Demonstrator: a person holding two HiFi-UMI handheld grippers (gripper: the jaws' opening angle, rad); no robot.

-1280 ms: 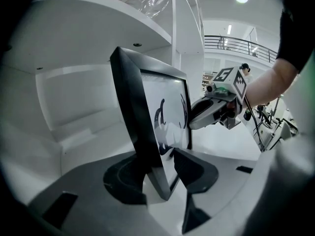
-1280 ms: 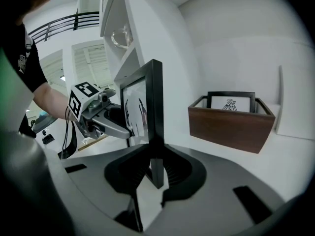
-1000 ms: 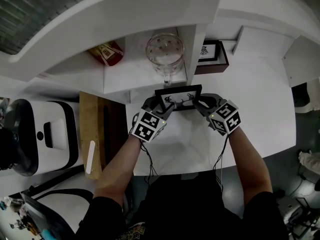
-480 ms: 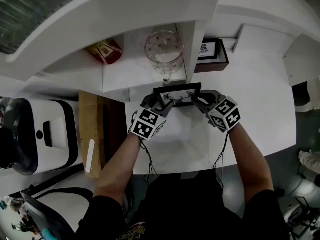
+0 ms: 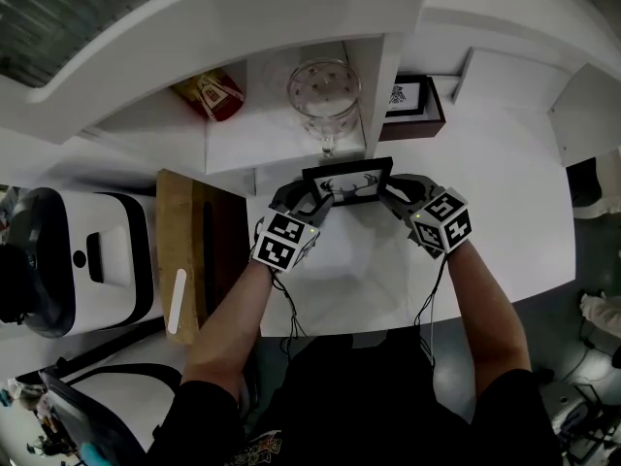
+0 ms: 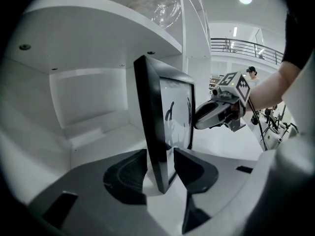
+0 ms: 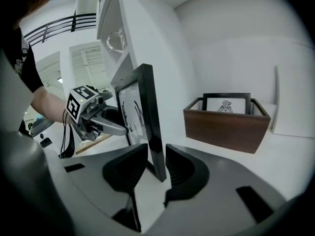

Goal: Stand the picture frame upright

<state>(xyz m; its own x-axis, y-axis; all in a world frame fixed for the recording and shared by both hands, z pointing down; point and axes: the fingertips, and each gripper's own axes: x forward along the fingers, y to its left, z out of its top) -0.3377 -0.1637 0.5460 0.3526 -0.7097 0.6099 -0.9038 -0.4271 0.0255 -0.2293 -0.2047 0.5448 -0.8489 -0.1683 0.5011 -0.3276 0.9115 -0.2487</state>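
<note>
The black rectangular picture frame with the antler drawing [image 5: 347,183] stands on its long edge on the white worktop [image 5: 485,153], just in front of the shelf opening. Its long axis runs level from my left claw [image 6: 160,173] to my right claw [image 7: 156,168], and the picture face looks toward me, nearly upright.

The left claw is clamped on one end. The right claw's jaws have just been opening; the other end is between them, and I judge the pads are not pressing.

The danger: I see no back support. If I release the left claw too, the frame may fall flat. A pad pulling away may also catch the edge and twist it.
</note>
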